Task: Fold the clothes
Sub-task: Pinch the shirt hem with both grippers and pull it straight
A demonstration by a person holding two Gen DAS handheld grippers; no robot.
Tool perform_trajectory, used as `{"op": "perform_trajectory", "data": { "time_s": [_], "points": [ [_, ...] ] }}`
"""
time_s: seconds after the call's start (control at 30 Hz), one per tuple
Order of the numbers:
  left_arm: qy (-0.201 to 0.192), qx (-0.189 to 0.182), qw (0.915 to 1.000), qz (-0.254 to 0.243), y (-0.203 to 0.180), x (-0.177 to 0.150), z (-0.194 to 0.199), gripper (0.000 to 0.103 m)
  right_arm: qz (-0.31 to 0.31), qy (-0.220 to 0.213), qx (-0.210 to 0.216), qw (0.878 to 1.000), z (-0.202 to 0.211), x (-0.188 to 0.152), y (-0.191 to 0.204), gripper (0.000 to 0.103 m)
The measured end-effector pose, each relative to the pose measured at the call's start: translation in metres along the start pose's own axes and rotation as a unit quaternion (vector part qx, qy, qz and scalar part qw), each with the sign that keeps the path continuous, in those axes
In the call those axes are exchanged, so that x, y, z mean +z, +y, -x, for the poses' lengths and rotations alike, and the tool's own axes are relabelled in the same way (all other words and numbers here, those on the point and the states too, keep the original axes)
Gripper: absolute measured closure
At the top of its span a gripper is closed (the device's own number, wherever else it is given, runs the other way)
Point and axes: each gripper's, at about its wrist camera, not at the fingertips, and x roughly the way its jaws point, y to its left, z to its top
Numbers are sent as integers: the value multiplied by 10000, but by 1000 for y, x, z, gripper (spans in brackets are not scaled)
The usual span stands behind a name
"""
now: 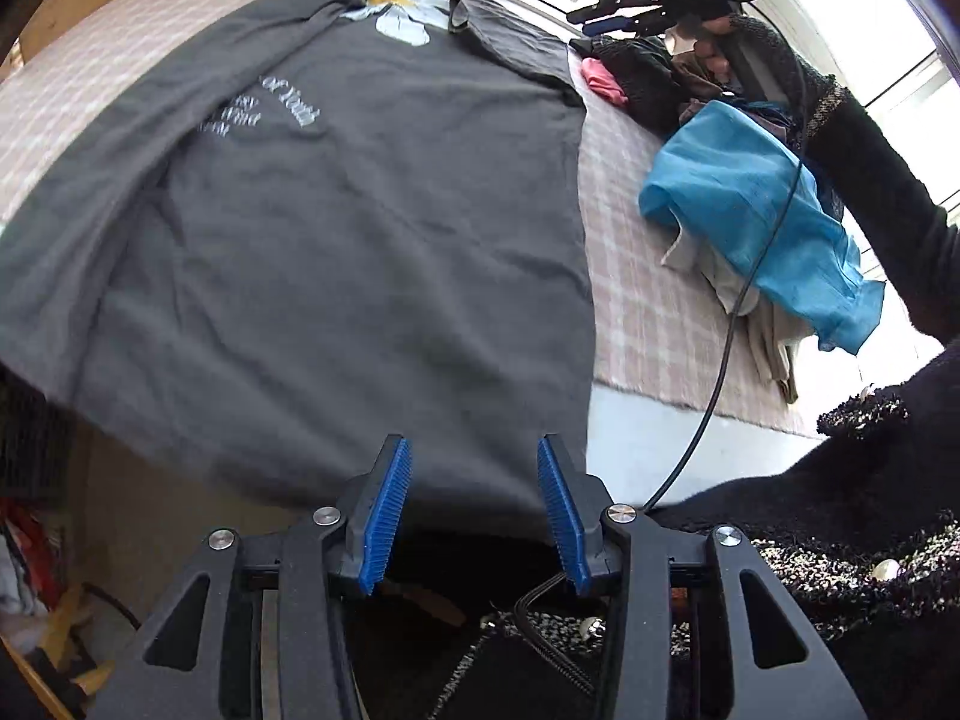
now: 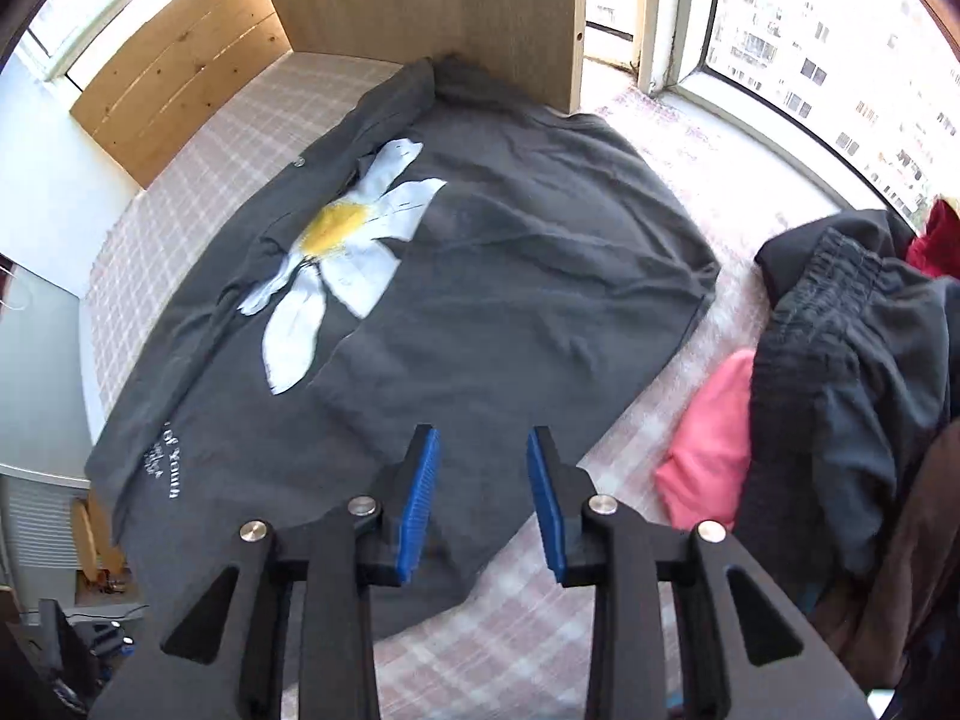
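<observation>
T-shirt (image 2: 492,300), dark grey with a white and yellow daisy print (image 2: 342,258) and lines of pale lettering (image 1: 282,105), lies spread flat on the checked bed cover (image 2: 198,138), one side already turned in over the body so that the daisy is cut by the folded edge. Its long axis runs from the hem, which hangs over the near bed edge in the left wrist view, up to the neck end near the wooden board (image 2: 432,6); so it points away from the left gripper (image 1: 474,504). The cloth looks like a soft, light knit: limp, a little wrinkled, likely to sag and drag when lifted, not slippery and not fragile. It would probably take best by pinching a double layer at an edge, the hem corners or the free short sleeve (image 2: 678,276), and not the middle of the panel, where only one ply would bunch up.

Left gripper hovers over the hem with its blue pads (image 1: 384,516) well apart, holding nothing. Right gripper (image 2: 483,498) hangs above the shirt's side edge with its jaws likewise spread and empty; in the left wrist view it is held up high by a gloved hand (image 1: 720,36). A pile of other clothes (image 2: 840,372), with a pink piece (image 2: 708,450) and a blue one (image 1: 750,210), waits beside the shirt
</observation>
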Motion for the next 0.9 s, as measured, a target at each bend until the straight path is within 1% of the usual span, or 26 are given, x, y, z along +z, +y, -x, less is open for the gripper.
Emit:
{"op": "perform_trajectory", "data": {
  "time_s": [0.1,0.17,0.23,0.3,0.37,0.47,0.53,0.6,0.63,0.7,0.77,0.9],
  "points": [
    [12,-28,10000,-69,-3,-21,1,61,276,-36,290,9992,-20,-38,66,72],
    [-23,-39,9998,-199,-4,-30,3,61,479,-21,506,9976,-19,-81,102,72],
    [-114,71,9992,-377,-4,-35,3,61,505,21,638,9967,-32,-125,138,72],
    [-216,162,9979,-586,-5,-39,3,61,407,85,580,9975,-45,-165,161,72],
    [-242,158,9961,-835,-12,-42,-1,61,271,249,522,9980,-58,-200,180,72],
    [-243,86,9893,-1439,-30,-53,-6,61,86,344,508,9981,-70,-240,201,72],
    [-210,95,9843,-1750,-39,-61,-8,61,-69,329,522,9981,-73,-261,212,72],
    [-270,101,9808,-1928,-44,-67,-10,61,-244,265,534,9979,-76,-276,220,72],
    [-283,104,9796,-1986,-46,-69,-11,61,-300,225,474,9982,-78,-281,224,72],
    [-264,120,9767,-2126,-48,-75,-10,61,-311,174,269,9990,-80,-287,231,72],
    [-275,120,9742,-2235,-49,-80,-5,61,-258,169,160,9994,-83,-291,239,72],
    [-339,95,9724,-2306,-45,-85,5,61,-35,151,-210,9997,-89,-290,254,66]
  ]
}}
